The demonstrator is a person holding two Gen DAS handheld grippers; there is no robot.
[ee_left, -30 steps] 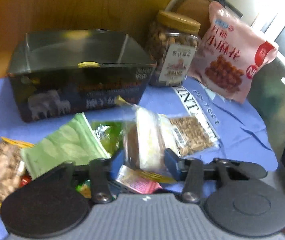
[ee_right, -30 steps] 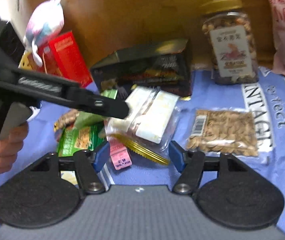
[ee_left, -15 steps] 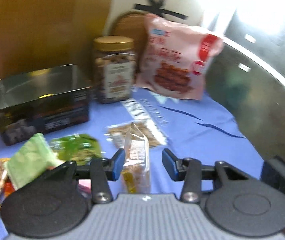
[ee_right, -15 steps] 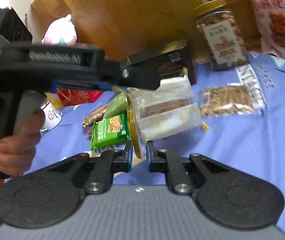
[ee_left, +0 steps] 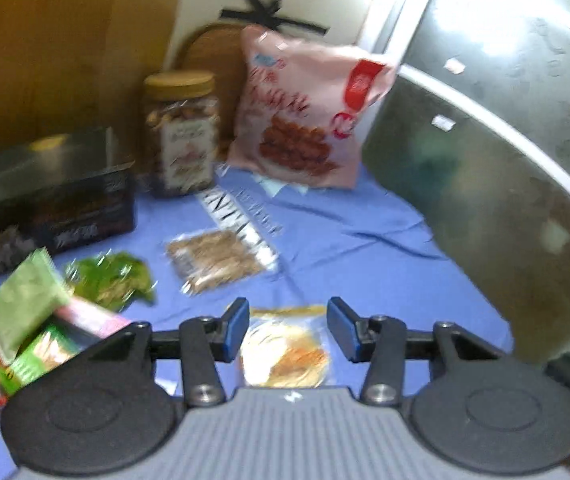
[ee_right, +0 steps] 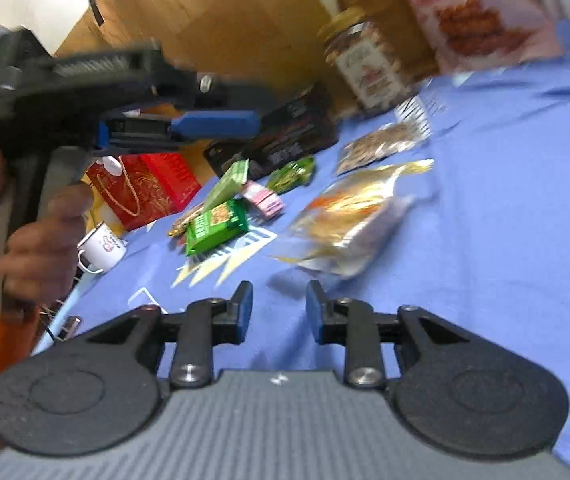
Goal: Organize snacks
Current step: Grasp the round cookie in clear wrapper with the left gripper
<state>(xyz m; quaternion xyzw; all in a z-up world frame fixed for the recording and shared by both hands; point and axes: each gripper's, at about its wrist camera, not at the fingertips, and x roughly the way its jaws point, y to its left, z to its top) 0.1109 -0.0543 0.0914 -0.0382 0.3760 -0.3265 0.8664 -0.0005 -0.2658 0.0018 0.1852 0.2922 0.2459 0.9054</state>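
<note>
Now: clear packet flat on the blue desk

Flat on the cloth lies the clear packet, between and below the spread fingers of the left gripper, which grips nothing. The right gripper is likewise parted and empty, just short of the packet. Beyond lie a seed bag, green packs, a dark tin, a jar and a pink bag.

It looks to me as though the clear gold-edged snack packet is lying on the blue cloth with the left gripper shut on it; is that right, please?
Not quite. The clear gold-edged snack packet does lie on the blue cloth, but the left gripper is open, its jaws spread on either side of the packet without touching it, as the left wrist view shows.
</note>
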